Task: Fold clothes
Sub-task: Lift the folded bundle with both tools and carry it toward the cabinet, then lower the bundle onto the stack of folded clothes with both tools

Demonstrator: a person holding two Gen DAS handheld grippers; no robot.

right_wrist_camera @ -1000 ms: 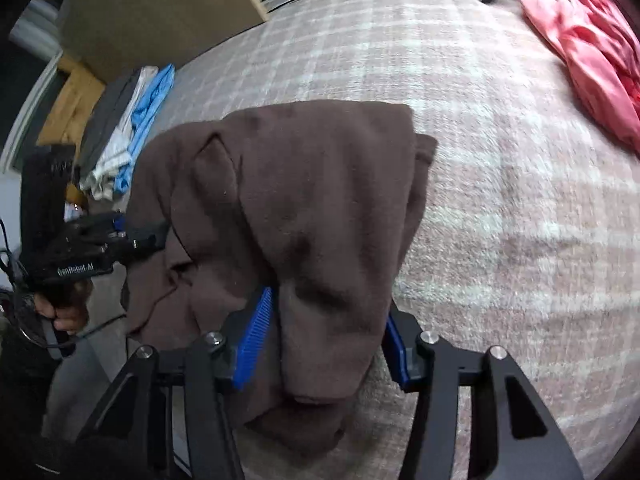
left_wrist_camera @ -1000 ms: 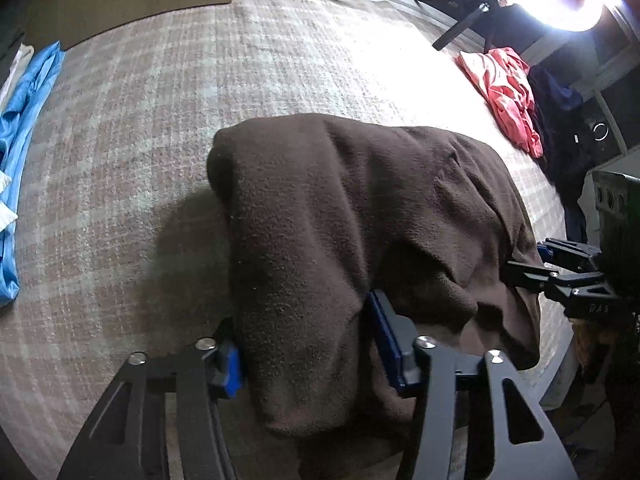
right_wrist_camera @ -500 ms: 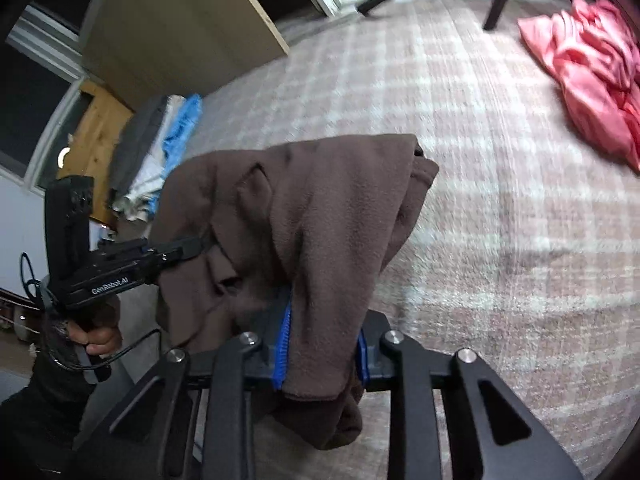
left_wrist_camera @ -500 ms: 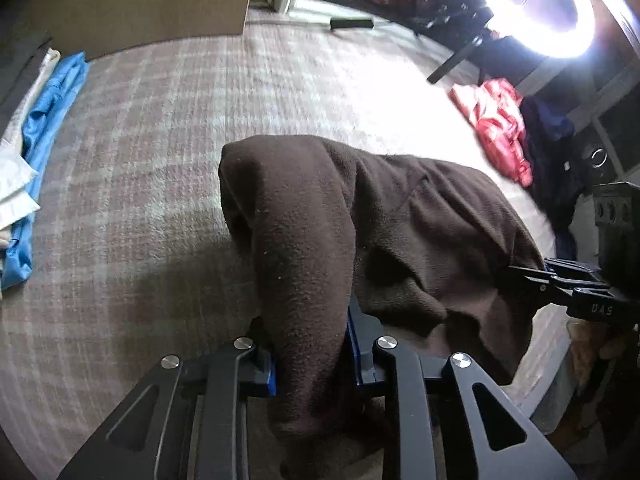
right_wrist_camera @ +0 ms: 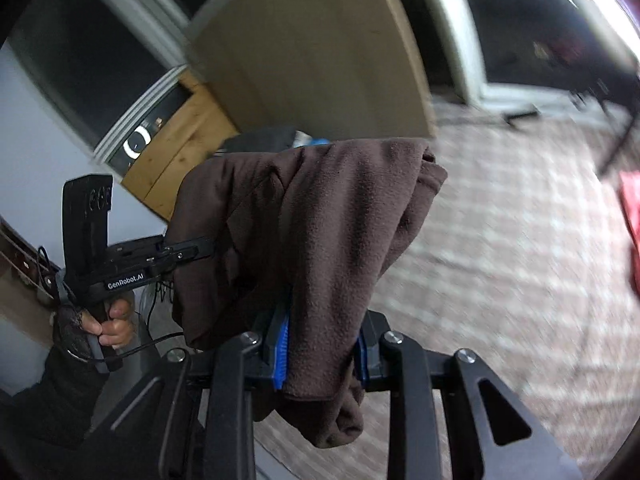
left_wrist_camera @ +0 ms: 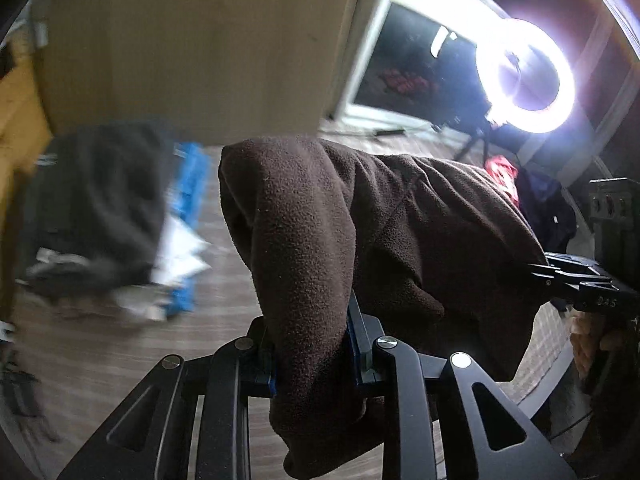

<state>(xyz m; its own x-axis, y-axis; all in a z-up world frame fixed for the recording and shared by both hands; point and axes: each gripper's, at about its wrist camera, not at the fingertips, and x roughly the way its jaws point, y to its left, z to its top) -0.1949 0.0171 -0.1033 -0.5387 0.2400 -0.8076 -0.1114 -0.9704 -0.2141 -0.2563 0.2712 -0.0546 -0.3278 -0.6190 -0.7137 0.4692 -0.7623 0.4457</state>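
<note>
A dark brown fleece garment [left_wrist_camera: 400, 240] hangs in the air between both grippers, lifted off the plaid bed cover [right_wrist_camera: 500, 272]. My left gripper [left_wrist_camera: 314, 356] is shut on one bunched edge of it. In the right wrist view the same brown fleece [right_wrist_camera: 320, 240] drapes over my right gripper [right_wrist_camera: 320, 356], which is shut on another edge. Each view shows the other gripper, the right one [left_wrist_camera: 576, 280] and the left one [right_wrist_camera: 172, 254], gripping the cloth from the side. A hand [right_wrist_camera: 108, 324] holds the left handle.
A blurred pile of folded clothes, dark [left_wrist_camera: 92, 208], white and blue [left_wrist_camera: 188, 188], lies at the left of the bed. A pink garment [left_wrist_camera: 502, 172] and a dark one [left_wrist_camera: 548, 208] lie far right. A ring light [left_wrist_camera: 524, 76] glares behind. A tan headboard [right_wrist_camera: 320, 48] stands at the back.
Both grippers went from open around the fleece to shut on it. They then rose and tilted up, lifting the garment off the bed; the views now show the room.
</note>
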